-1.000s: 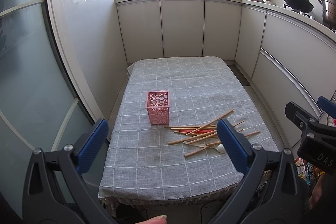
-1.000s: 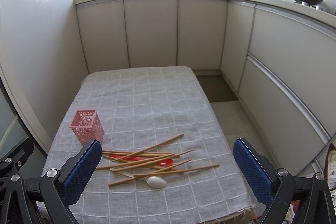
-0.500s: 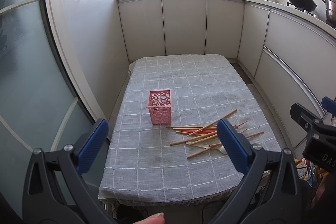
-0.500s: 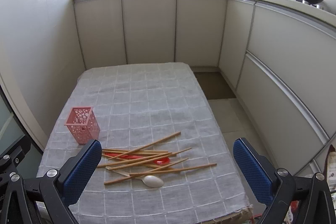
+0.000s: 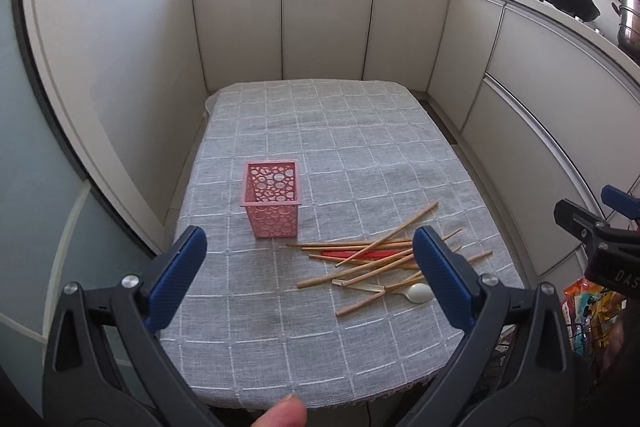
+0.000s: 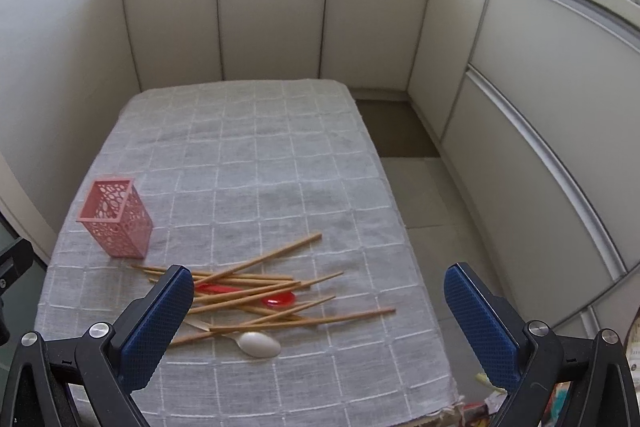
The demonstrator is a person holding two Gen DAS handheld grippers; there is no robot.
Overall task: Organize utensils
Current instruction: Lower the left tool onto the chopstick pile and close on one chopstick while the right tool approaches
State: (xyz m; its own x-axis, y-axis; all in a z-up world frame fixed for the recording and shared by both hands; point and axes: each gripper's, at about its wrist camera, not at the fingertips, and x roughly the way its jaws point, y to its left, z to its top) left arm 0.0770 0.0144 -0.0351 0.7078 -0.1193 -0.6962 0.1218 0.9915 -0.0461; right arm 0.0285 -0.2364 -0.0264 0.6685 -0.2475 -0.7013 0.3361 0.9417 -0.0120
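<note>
I hold my left gripper (image 5: 306, 247) and right gripper (image 6: 320, 291) spread wide with nothing between their pads, above the near table edge. Wooden chopsticks (image 6: 256, 291), a red spoon (image 6: 278, 299) and a white spoon (image 6: 258, 344) lie tangled on the grey tablecloth (image 6: 256, 155), just beside the upright pink holder (image 5: 273, 203).

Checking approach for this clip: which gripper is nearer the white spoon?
Right. The right gripper hangs just above the white spoon; the left gripper sits farther back, toward the pink basket.
</note>
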